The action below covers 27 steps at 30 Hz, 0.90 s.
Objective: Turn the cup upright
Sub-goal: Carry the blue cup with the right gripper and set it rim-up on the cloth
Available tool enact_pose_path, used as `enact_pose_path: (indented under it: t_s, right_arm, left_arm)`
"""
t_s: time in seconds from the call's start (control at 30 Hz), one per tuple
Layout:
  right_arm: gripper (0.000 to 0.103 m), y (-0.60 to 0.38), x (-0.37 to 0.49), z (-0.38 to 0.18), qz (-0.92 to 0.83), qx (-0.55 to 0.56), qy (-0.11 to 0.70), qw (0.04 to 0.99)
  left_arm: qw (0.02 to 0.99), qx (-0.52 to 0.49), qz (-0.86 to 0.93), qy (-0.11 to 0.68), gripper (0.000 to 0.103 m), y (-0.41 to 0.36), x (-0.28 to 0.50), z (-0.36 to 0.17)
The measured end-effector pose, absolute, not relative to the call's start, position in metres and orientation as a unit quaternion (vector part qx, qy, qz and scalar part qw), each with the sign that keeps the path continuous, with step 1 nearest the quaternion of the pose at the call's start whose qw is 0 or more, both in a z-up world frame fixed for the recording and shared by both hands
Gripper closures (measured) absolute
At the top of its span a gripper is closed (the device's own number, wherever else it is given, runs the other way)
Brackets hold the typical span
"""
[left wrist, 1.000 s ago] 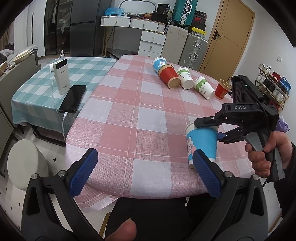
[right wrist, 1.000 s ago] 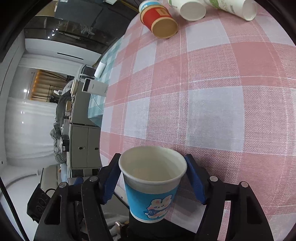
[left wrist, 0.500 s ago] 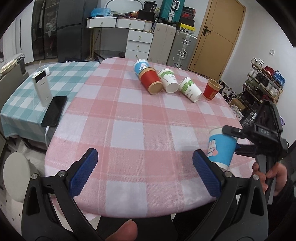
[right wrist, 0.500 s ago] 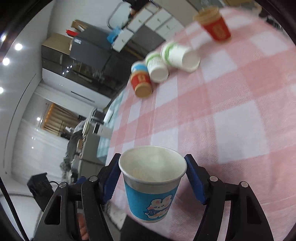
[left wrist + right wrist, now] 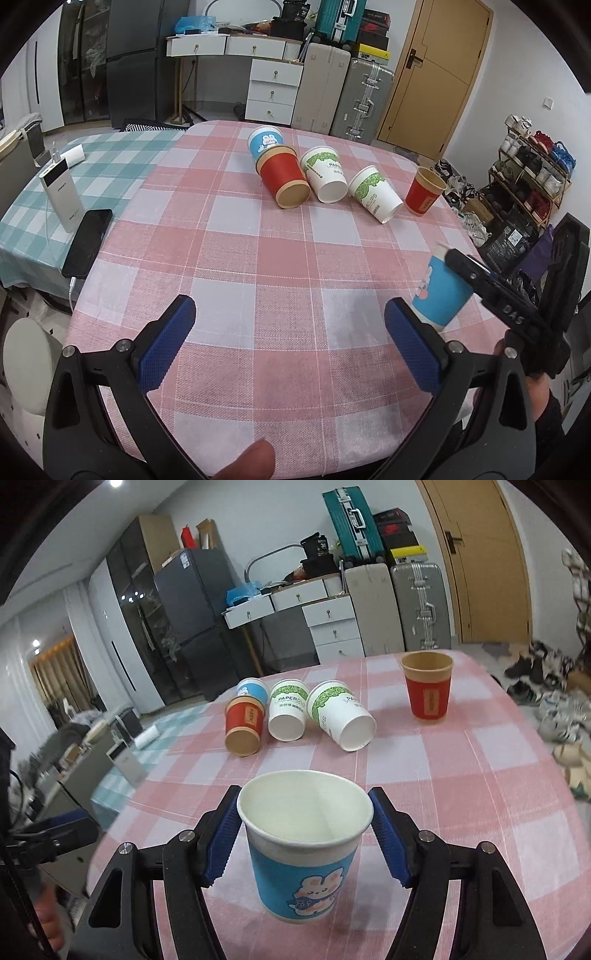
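Pinching blue cup (image 5: 306,853) near rim w/ right gripper (image 5: 304,840), mouth up, above pink tablecloth (image 5: 461,775) by near edge. Lowering straight, keeping base level, releasing only once seated. Leaving left gripper (image 5: 290,343) spread wide, idle.

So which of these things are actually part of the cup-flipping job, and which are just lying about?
Part of the job:
- blue cup, held mouth-up in the right gripper
- four cups on their sides: blue, red, two white-and-green
- upright red cup, apparently done
- left gripper, open and empty

Just lying about:
- phone
- power bank
- suitcases
- shoe rack
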State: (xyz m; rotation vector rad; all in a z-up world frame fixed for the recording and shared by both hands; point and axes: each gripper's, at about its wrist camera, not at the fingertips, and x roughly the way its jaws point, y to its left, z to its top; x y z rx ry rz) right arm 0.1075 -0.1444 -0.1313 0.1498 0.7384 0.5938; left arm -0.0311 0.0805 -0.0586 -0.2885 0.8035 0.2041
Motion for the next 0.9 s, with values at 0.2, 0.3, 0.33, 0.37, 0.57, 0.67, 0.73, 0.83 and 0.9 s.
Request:
enact_pose_path:
  t_s: [0.2, 0.3, 0.33, 0.37, 0.57, 0.67, 0.73, 0.83, 0.9]
  right_arm:
    - [0.034, -0.121, 0.104, -0.143, 0.275, 0.011, 0.351, 0.895]
    - [0.034, -0.117, 0.091, -0.141, 0.276, -0.019, 0.335, 0.9]
    - [0.034, -0.117, 0.087, -0.141, 0.277, -0.023, 0.333, 0.901]
    - [0.034, -0.118, 0.083, -0.141, 0.277, -0.028, 0.331, 0.902]
    - [0.033, -0.126, 0.062, -0.141, 0.282, -0.041, 0.331, 0.9]
    - [0.032, -0.126, 0.055, -0.14, 0.291, -0.046, 0.332, 0.896]
    - [0.031, -0.124, 0.052, -0.139, 0.296, -0.05, 0.332, 0.894]
    - [0.027, -0.12, 0.048, -0.139, 0.303, -0.057, 0.335, 0.89]
    - [0.024, -0.117, 0.048, -0.14, 0.315, -0.057, 0.348, 0.881]
  left_arm:
    - [0.902, -0.136, 0.102, 0.398, 0.001, 0.077, -0.026, -0.067]
    - [0.9, -0.134, 0.103, 0.402, 0.001, 0.076, -0.025, -0.07]
    - [0.899, -0.135, 0.102, 0.403, 0.001, 0.076, -0.025, -0.071]
    - [0.899, -0.136, 0.1, 0.404, 0.001, 0.076, -0.025, -0.071]
    - [0.901, -0.132, 0.099, 0.401, 0.001, 0.074, -0.028, -0.069]
    - [0.902, -0.14, 0.101, 0.395, 0.001, 0.076, -0.032, -0.065]
    - [0.903, -0.14, 0.101, 0.393, 0.001, 0.076, -0.034, -0.063]
    - [0.904, -0.14, 0.101, 0.391, 0.001, 0.076, -0.037, -0.06]
    - [0.904, -0.142, 0.101, 0.391, 0.001, 0.076, -0.039, -0.059]
